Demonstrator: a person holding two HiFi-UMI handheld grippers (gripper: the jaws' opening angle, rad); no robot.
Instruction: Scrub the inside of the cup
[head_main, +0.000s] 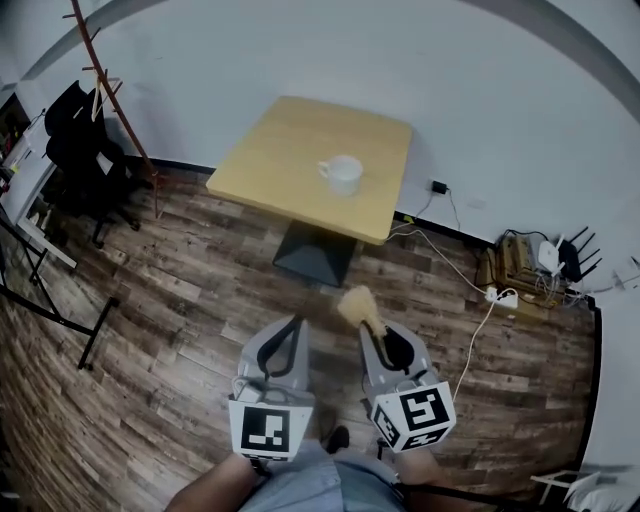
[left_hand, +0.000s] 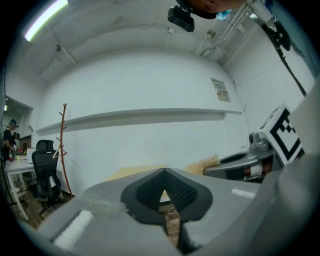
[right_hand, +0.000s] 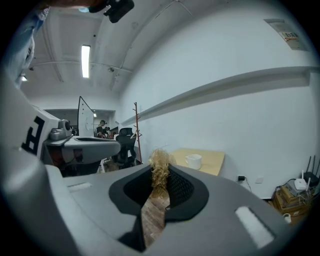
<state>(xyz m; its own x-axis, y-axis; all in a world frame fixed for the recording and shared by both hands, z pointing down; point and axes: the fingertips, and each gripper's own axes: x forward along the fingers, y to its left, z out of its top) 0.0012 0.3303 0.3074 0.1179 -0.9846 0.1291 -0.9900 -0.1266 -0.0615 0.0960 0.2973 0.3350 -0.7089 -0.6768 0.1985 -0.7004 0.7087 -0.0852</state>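
Plainly, the scrubbing has not begun: the white cup (head_main: 342, 172) stands upright and untouched near the middle of the square wooden table (head_main: 290, 135), its handle turned toward the side where the coat stand (head_main: 110, 95) rises, and nothing is inside it that the head view can show. What does look done is the pick-up of the tool. The right gripper (head_main: 372, 338) is clenched on a scrubbing brush (head_main: 357, 305), whose straw-coloured bristle tuft sticks out past the jaw tips and points toward the table. In the right gripper view the jaws pinch the brush just below the tuft, with the cup showing beyond it on the tabletop. The left gripper (head_main: 286, 338) is closed on nothing; in its own view the pads meet, with only wooden floor seen through the small gap below them. Both grippers are held close to the person's body, side by side and roughly level, aimed at the table but well short of it, with open floor between. The approach to the table, steadying the cup and working the brush inside it all appear to remain.
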